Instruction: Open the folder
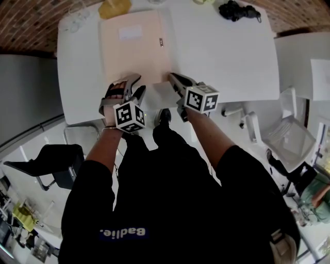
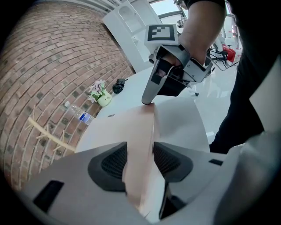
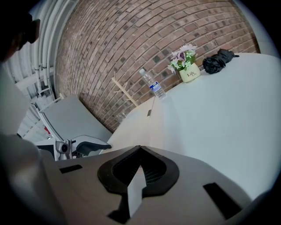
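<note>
A pale pink folder (image 1: 134,49) lies shut and flat on the white table (image 1: 227,56), with a small clasp at its right edge. My left gripper (image 1: 142,81) is at the folder's near left corner. In the left gripper view (image 2: 139,160) its jaws stand open, and the folder's (image 2: 127,127) near edge runs between the pads without being pressed. My right gripper (image 1: 171,76) is shut, and its tip (image 2: 147,102) rests on the near right corner. In the right gripper view (image 3: 139,149) a pale sliver shows between the shut pads; I cannot tell what it is.
At the table's far edge stand a flower pot (image 3: 186,68), a water bottle (image 3: 153,85) and a black bundle (image 1: 238,10). A brick wall lies beyond. A black chair (image 1: 51,165) stands at the left of the person and white chairs (image 1: 289,134) at the right.
</note>
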Motion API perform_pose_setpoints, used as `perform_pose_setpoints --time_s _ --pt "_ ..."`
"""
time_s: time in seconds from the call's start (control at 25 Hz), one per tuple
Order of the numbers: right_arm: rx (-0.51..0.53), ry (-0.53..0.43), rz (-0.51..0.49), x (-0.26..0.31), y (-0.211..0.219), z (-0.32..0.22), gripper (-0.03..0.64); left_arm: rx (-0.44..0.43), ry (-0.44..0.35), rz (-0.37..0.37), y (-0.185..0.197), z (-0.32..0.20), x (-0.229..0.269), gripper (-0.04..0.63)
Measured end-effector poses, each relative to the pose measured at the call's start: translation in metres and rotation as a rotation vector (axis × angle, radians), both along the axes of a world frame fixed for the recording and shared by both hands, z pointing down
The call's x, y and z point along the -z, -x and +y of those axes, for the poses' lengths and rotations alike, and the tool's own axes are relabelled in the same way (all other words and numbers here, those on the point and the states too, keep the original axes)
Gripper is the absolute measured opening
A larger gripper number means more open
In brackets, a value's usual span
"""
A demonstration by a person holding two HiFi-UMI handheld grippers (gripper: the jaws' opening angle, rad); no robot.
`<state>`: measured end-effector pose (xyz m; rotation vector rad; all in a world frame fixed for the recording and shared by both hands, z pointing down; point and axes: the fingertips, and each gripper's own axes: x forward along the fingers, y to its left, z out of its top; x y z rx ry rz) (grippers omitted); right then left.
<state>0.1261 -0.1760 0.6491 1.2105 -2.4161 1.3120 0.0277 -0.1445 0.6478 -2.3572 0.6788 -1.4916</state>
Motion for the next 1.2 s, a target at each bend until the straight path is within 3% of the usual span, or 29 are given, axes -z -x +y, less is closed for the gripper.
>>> perform_pose_setpoints --time_s 0.4,0.64,0.84,1.2 --pt "-0.015 0.007 0.011 0.002 -0.003 0.0 0.029 -0.017 0.026 0.007 0.002 0.0 0.009 0.187" --pt "-0.012 0.008 0.015 0.0 -0.002 0.001 0.029 -0.083 0.001 -0.032 0.001 -0.001 0.014 0.17" --pt "-0.017 0.012 0.018 -0.002 -0.004 0.002 0.029 -0.112 -0.003 -0.042 -0.001 0.009 0.017 0.075" --pt "-0.016 0.0 0.051 -0.002 -0.005 0.001 0.029 -0.017 -0.055 0.086 0.007 0.003 0.05 0.049"
